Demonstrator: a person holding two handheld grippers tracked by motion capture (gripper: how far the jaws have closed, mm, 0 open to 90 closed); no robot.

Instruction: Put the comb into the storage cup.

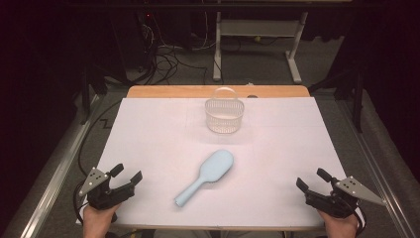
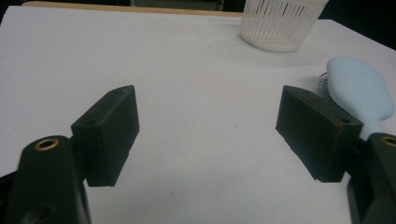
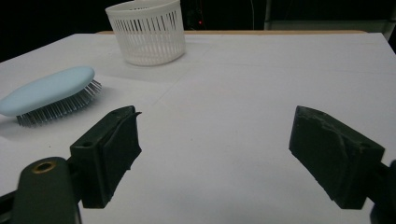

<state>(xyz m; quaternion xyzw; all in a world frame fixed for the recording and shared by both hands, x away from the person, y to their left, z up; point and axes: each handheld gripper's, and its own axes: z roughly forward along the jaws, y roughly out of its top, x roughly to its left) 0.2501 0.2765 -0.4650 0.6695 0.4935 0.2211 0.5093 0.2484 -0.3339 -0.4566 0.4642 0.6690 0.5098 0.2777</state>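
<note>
Two grippers, left (image 1: 126,177) and right (image 1: 309,180), rest at the near corners of the counter (image 1: 148,129), fingers spread and empty. The brush (image 1: 207,175) lies bristles down in the middle, the basket (image 1: 224,115) well behind it. Risk: its smooth rounded back may slip from a pinch; the handle seems safer. Open room surrounds it, edges far.

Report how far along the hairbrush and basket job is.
Nothing looks done yet: the light blue hairbrush lies bristles down on the white table, apart from the white basket standing upright at the far edge. Nothing is in hand: the left gripper and right gripper rest at the near corners, jaws open and holding nothing. Left, as a guess: gripping the brush and likely moving it to the basket.
</note>
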